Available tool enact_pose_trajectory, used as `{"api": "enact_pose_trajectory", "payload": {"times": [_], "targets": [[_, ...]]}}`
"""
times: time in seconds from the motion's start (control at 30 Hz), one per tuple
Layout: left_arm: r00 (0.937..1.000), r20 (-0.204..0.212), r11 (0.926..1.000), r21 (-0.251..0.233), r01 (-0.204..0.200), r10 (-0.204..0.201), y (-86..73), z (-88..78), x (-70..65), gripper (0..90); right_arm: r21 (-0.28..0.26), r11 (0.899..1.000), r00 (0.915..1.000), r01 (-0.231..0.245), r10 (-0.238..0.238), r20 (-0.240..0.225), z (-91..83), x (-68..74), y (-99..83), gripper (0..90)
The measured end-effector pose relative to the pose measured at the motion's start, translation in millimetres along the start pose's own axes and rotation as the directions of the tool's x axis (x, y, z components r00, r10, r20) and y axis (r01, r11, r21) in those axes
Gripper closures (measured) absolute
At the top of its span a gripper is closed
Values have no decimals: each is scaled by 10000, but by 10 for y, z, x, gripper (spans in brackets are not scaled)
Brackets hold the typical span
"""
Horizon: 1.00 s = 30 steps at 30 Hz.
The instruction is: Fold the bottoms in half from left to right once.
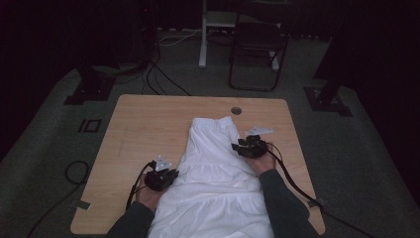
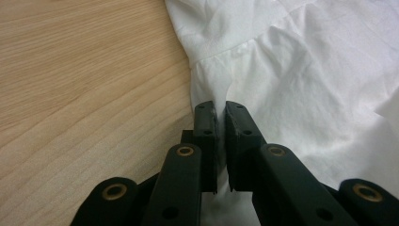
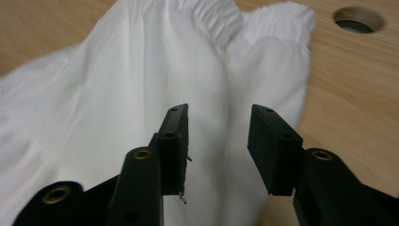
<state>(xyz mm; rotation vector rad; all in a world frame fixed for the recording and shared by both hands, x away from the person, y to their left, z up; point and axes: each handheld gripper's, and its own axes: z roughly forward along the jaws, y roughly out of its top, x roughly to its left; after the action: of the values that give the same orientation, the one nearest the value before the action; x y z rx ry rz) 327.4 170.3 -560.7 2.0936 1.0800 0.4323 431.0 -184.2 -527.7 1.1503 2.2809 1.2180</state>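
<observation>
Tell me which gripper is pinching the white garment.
The left gripper: its jaws are shut on a fold at the white garment's edge. The right gripper has its jaws apart above the cloth, with nothing between them.

A dim recording studio or lab: a pale wooden bench with rounded corners (image 1: pixel 148 119) stands on grey carpet (image 1: pixel 44 148), black cables (image 1: pixel 158 74) trail across the floor, black stand feet (image 1: pixel 91 89) flank it left and right, and a dark folding chair (image 1: pixel 257 49) waits at the far side.
</observation>
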Motion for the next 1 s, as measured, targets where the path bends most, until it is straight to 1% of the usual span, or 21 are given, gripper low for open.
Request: {"api": "enact_pose_trajectory", "payload": {"times": [0.03, 0.1, 0.13, 0.2, 0.27, 0.3, 0.33, 0.37, 0.4, 0.43, 0.47, 0.5, 0.57, 0.63, 0.67, 0.7, 0.77, 0.8, 0.87, 0.93, 1.0], "targets": [[10000, 0, 10000, 0, 0, 0, 0, 0, 0, 842, 0, 10000, 10000, 0, 0, 0, 0, 0, 0, 564], [10000, 6, 10000, -27, 6, -6, -3, 0, 0, 842, 191, 9987, 9989, -463, 465, -110, 184, -55, 83, 533], [10000, 13, 10000, -40, 10, -10, -4, 1, 1, 842, 226, 9982, 9983, -559, 562, -127, 231, -66, 88, 528], [10000, 39, 10000, -51, 18, -18, -6, 0, 3, 839, 374, 9958, 9952, -832, 850, -485, 342, -70, 69, 552], [10000, 32, 10000, -40, 1, -1, -6, 0, -2, 834, 737, 9959, 9980, -516, 541, -320, 404, -51, 42, 799], [10000, 29, 10000, -31, -25, 25, -6, -1, -5, 833, 880, 9959, 9997, -231, 221, 130, 394, -44, 45, 881], [10000, 25, 10000, -16, -46, 46, -6, -2, -7, 830, 780, 9969, 9982, -78, 31, 599, 352, -45, 67, 890], [10000, 19, 10000, 3, -64, 64, -6, -4, -12, 830, 551, 9985, 9963, -18, -29, 854, 298, -56, 95, 893], [10000, 13, 10000, 0, -64, 64, -6, -5, -21, 830, 116, 9999, 9927, 42, -56, 1202, 204, -75, 142, 894], [10000, 62, 10000, -2, -77, 77, -5, -4, -24, 829, -330, 9992, 9831, 245, -181, 1823, 79, -93, 205, 895], [9999, 150, 10000, 5, -76, 76, -4, -1, -28, 826, -534, 9974, 9723, 483, -348, 2312, -4, -104, 242, 895], [9998, 181, 10000, 5, -78, 78, -3, 2, -36, 824, -649, 9960, 9666, 617, -434, 2526, -58, -127, 257, 894], [9997, 148, 9998, 20, -183, 183, 2, 6, -66, 824, -442, 9979, 9669, 469, -342, 2528, -58, -168, 231, 891], [9997, 224, 9998, 124, -128, 126, 8, -2, -60, 817, 9, 9996, 9696, 283, -277, 2429, 42, -199, 134, 886], [9994, 348, 9998, 205, -76, 69, 13, -11, -49, 797, 211, 9997, 9723, 111, -157, 2330, 106, -214, 74, 884], [9991, 407, 9994, 334, -134, 120, 24, -22, -33, 745, 363, 9993, 9761, -9, -70, 2171, 164, -230, 14, 878], [9994, 291, 9989, 410, -218, 206, 69, -58, 5, 689, 651, 9977, 9795, -212, 77, 2014, 259, -254, -82, 872], [9993, 327, 9994, 290, -165, 155, 110, -85, 37, 678, 768, 9967, 9804, -246, 90, 1970, 291, -262, -112, 868], [9995, 282, 9999, -4, -104, 104, 212, -128, 97, 661, 720, 9969, 9816, -319, 177, 1899, 313, -266, -134, 864], [9997, 208, 9992, -366, -132, 140, 393, -142, 140, 657, 777, 9963, 9819, -355, 203, 1883, 312, -276, -127, 856], [9993, 200, 9979, -567, -316, 328, 574, -82, 143, 648, 802, 9960, 9815, -393, 235, 1898, 313, -278, -124, 852]]}}
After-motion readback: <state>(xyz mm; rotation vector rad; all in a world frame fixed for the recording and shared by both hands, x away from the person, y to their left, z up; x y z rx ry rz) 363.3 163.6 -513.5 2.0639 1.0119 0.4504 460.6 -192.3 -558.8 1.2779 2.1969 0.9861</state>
